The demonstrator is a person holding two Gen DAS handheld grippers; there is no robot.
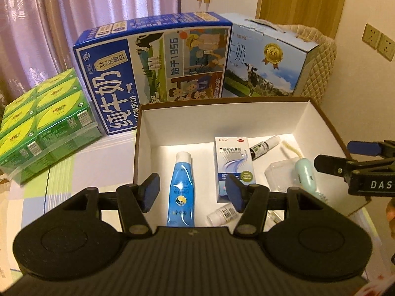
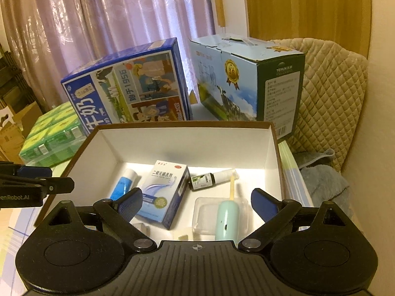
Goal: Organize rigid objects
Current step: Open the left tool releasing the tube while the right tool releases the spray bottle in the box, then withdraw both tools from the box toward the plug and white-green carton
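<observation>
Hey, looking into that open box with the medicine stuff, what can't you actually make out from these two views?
- Small white bottle: left wrist view, partly behind the left gripper; label too blurred to read.
- Blue tube: right wrist view, lower part hidden by the medicine carton and a gripper finger.
- Mint green device: right wrist view, bottom cut off by the right gripper body.

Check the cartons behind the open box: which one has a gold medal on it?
The light-blue milk carton, rightmost, beside the quilted cushion. The dark-blue carton and green packs show no medal.
</observation>
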